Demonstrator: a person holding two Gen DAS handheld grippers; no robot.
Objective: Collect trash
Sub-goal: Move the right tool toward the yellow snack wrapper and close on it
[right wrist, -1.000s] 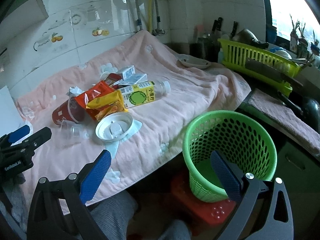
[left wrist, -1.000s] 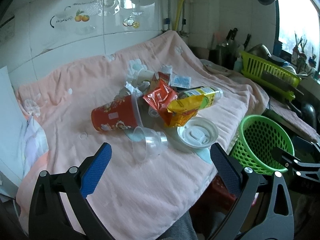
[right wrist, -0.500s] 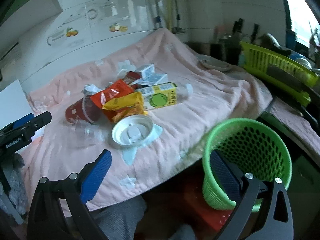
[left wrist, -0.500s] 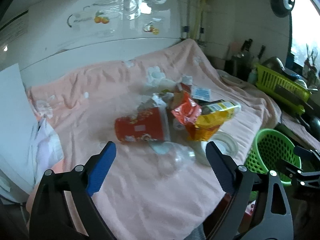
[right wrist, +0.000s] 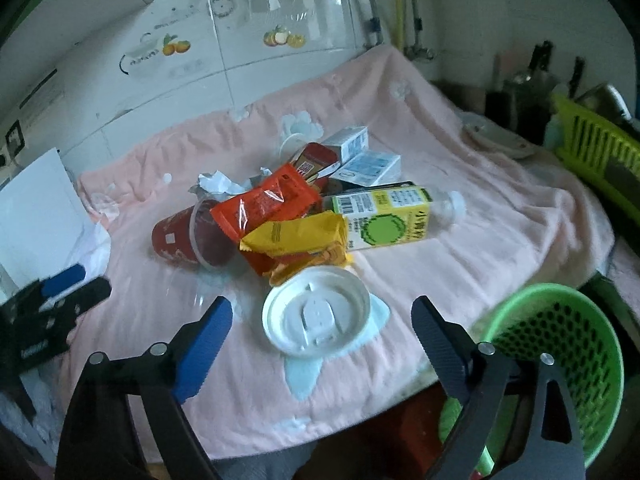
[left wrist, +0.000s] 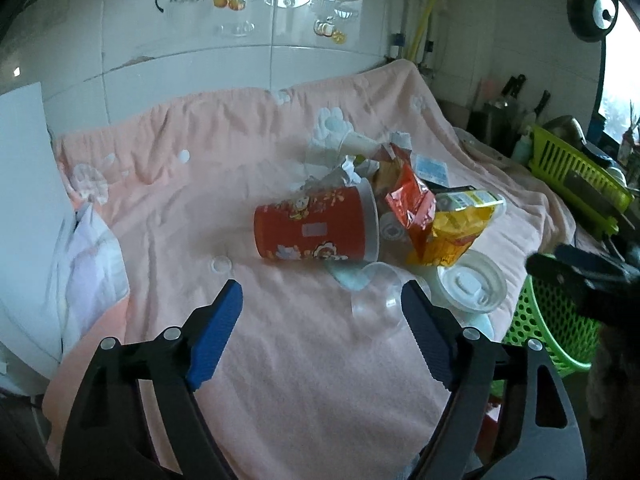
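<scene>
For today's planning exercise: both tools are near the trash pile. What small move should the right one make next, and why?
Probably ease the right tool forward and down around the white lid. Its jaws are closing with nothing between them; the lid lies nearest, flat on the pink cloth, beside the green basket.

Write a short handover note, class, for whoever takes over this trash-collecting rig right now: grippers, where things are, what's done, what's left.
Left gripper: jaws closing, nothing between them, over the cloth near the red cup and clear cup.
Right gripper: jaws closing, not gripping, aimed at the white lid.
Wrappers, bottle and cartons lie heaped on the cloth.
Green bin stands off the table's right edge.
Done: no trash visible in the bin.
Left: everything.
</scene>
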